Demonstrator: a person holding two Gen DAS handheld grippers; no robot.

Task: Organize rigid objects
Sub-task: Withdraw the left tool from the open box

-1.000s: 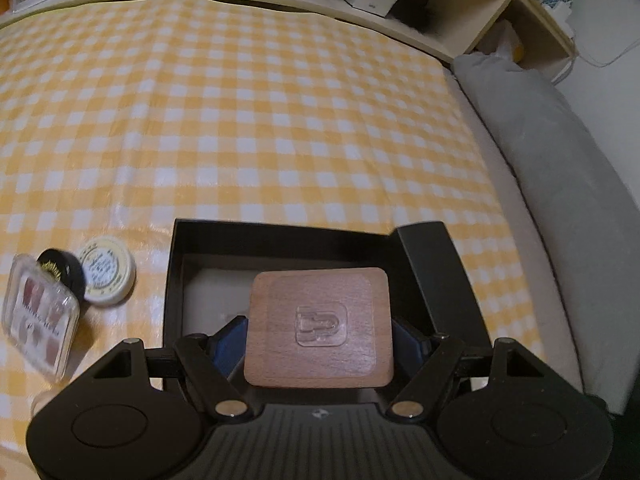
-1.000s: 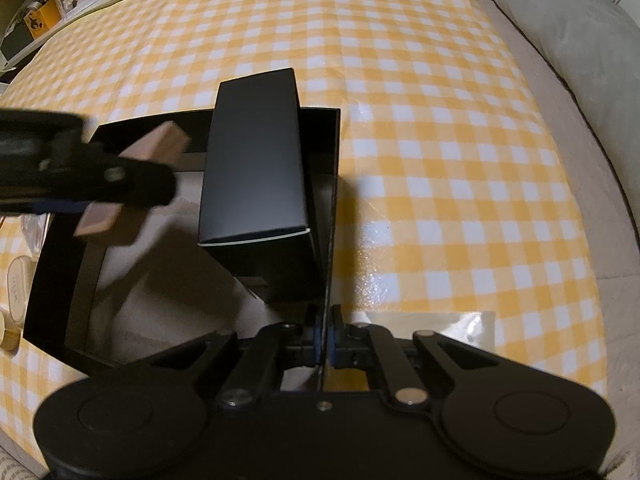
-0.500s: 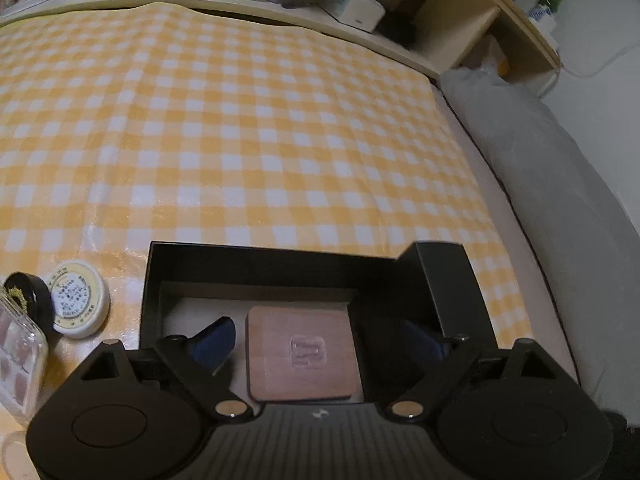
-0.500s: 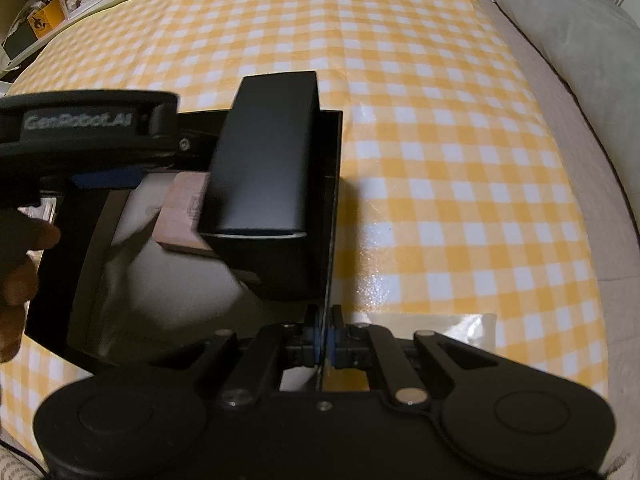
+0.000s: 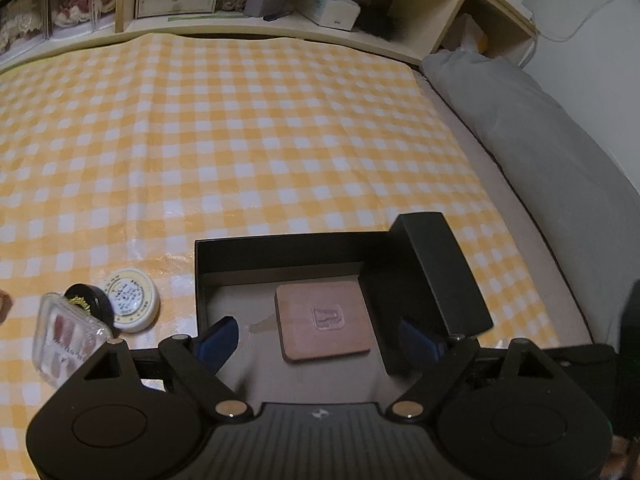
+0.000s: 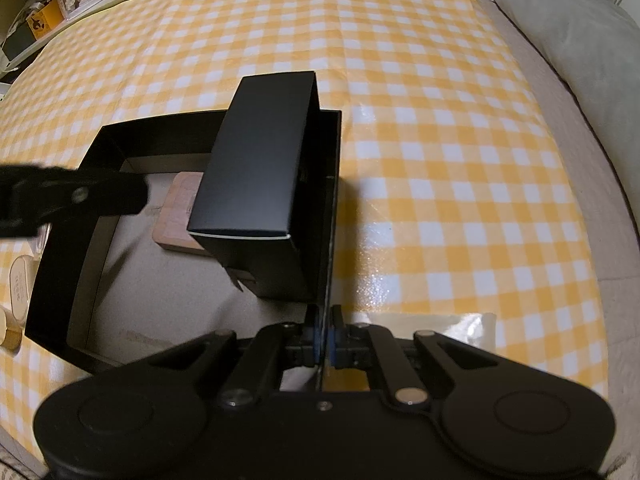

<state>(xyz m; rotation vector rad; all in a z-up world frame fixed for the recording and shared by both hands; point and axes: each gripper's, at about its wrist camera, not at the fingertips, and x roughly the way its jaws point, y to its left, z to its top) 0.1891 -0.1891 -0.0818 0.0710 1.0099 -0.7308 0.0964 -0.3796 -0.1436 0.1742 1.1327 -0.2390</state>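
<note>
- An open black cardboard tray box sits on the yellow-and-white checked tablecloth, and the sorting seems to be partway done.
- Two things are already inside it. A square, rounded-corner wooden coaster with an embossed mark lies flat on the pale floor of the box. A tall black rectangular carton stands just beside it, against the box's right-hand wall.
- The left gripper hovers over the box with its blue-padded tongs spread wide. The coaster lies below and between them, but neither pad touches it, so I'd judge it has been let go.
- The right gripper has its tongs pressed together on the thin near edge of the box's right wall, apparently to steady the box.
- Three small items are outside the box on the cloth to its left, bunched close together: a round cream-coloured tin with a printed lid, a small black round jar with a gold mark, and a clear plastic case of press-on nails.
- My guess is that these three are what is left to do, and the box floor has plenty of room for them.
- The left gripper is the free one and nearer to them, so it would likely fetch the next piece.
</note>
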